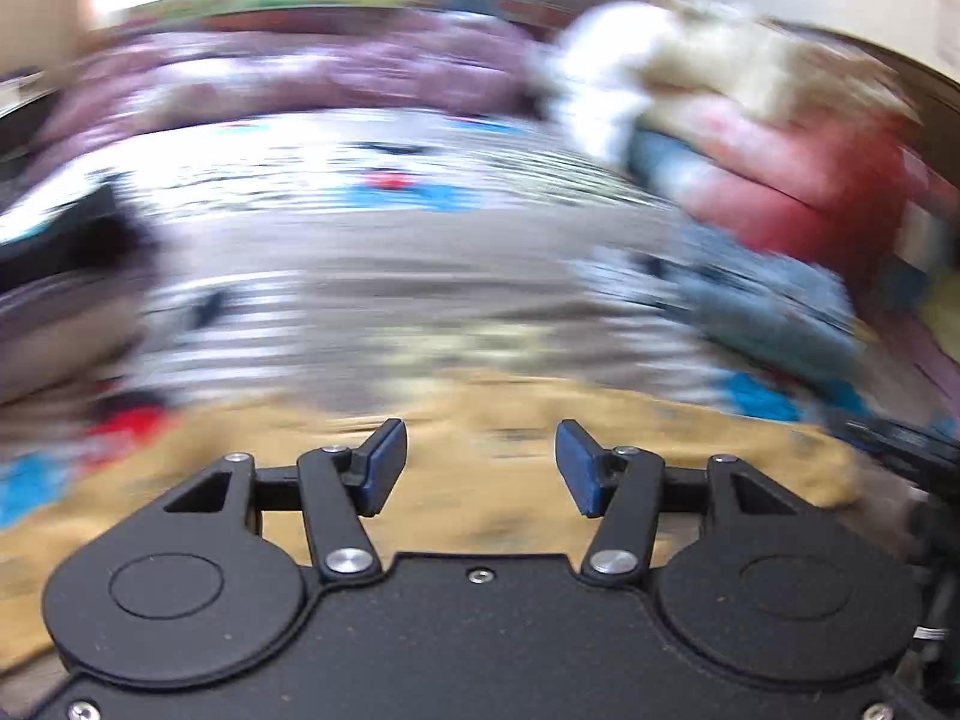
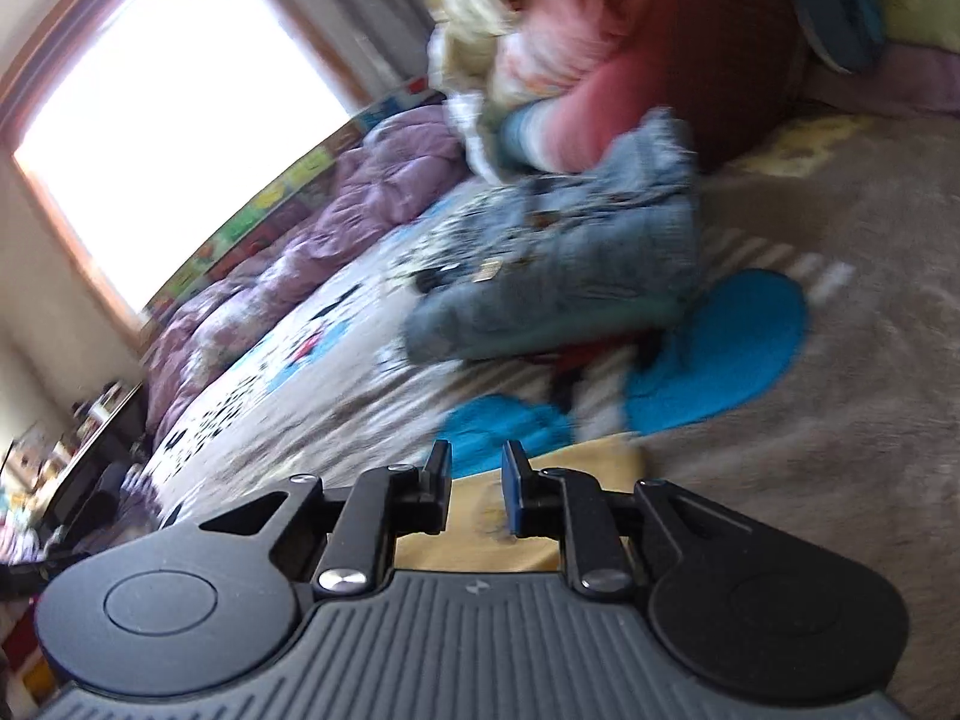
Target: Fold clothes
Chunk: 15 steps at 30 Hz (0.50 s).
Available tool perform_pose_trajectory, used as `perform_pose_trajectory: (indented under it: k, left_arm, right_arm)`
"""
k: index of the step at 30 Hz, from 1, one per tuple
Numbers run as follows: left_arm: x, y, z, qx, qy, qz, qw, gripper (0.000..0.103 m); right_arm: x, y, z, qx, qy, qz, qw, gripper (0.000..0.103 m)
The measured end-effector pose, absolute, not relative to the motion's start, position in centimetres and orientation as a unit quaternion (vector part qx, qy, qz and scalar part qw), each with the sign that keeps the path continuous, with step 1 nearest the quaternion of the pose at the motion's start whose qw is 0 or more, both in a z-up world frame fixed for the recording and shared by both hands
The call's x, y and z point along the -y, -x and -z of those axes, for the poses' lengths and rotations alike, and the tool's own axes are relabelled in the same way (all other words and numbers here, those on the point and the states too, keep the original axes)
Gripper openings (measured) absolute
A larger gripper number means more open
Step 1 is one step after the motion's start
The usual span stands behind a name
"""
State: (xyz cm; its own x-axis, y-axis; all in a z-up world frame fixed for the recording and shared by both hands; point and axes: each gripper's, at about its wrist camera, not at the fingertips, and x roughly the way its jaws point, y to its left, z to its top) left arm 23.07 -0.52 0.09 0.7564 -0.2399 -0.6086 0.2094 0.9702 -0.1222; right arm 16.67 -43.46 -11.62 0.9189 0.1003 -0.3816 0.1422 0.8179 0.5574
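Left wrist view, likely too blurred, shows no legible writing on the yellow cloth [image 1: 480,480].

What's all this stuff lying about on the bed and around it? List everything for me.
Mustard-yellow garment: one, flat on the bed, right under both grippers.
Denim garment: one, faded blue, crumpled, further up the bed.
Red garment: one, in the pile behind the denim.
Cream fabric: one, pale, beside the red in the pile.
Bedspread: one, grey-brown with blue shapes, covering the bed.
Purple quilt: one, bunched along the window side.
Window: one, bright.
Left gripper: black, blue pads, jaws apart, nothing between.
Right gripper: black, jaws narrowly apart over the yellow garment.
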Motion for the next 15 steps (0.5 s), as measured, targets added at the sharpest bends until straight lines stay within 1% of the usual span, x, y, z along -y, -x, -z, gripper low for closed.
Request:
perform_pose_trajectory:
  k: [4, 8, 11, 15]
  left_arm:
    - [-10.3, -21.4, 0.8, -0.334, 0.104, 0.005, 0.937, 0.053]
    - [-18.4, -18.2, 3.1, -0.328, 0.189, -0.078, 0.922, 0.053]
    - [-22.4, -16.3, 4.7, -0.318, 0.251, -0.101, 0.909, 0.053]
    - [-25.5, -15.5, 6.1, -0.305, 0.296, -0.119, 0.897, 0.053]
  right_arm:
    - [39.9, -17.5, 10.4, -0.191, -0.262, -0.051, 0.945, 0.021]
    - [36.6, -18.5, 9.6, -0.193, -0.232, -0.101, 0.948, 0.021]
    - [34.4, -19.1, 9.4, -0.201, -0.213, -0.123, 0.948, 0.021]
    - [31.9, -19.4, 9.4, -0.212, -0.185, -0.136, 0.95, 0.021]
